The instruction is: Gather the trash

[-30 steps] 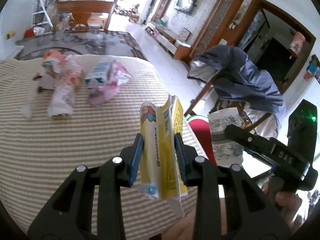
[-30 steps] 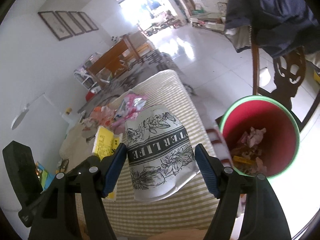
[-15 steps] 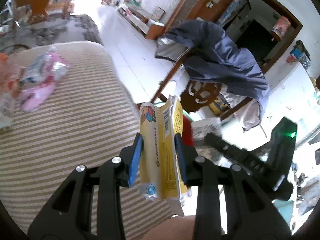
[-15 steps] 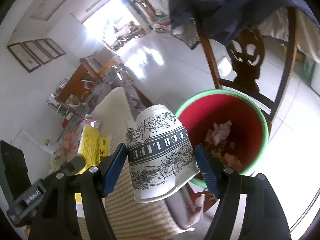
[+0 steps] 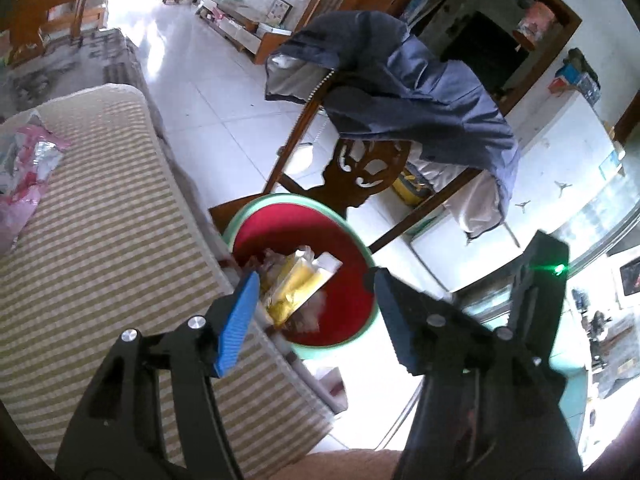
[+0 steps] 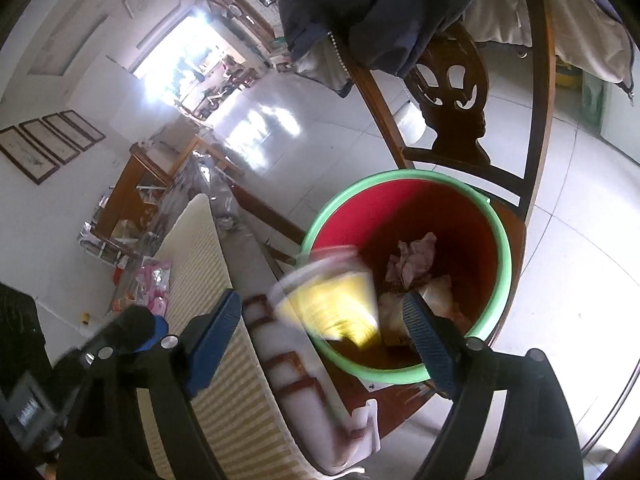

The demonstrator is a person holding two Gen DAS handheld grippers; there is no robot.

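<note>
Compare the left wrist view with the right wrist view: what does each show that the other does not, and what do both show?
Only the left wrist view shows the yellow carton lying sharply in the bin, and the right gripper's black body.

Only the right wrist view shows a motion-blurred white and yellow item at the bin's near rim, framed pictures on the wall, and the left gripper at lower left.

Both show the red bin, striped cloth, jacket-draped chair and pink wrappers. Both grippers are open and empty.

Bin point(image 5: 362, 248): red inside, green rim, upright beside the striped table edge.
Yellow carton point(image 5: 294, 286): lying tilted atop the trash inside.
Blurred yellow-white item point(image 6: 328, 294): at the bin's rim, possibly mid-air.
Pink wrappers point(image 5: 24, 168): on the table.
</note>
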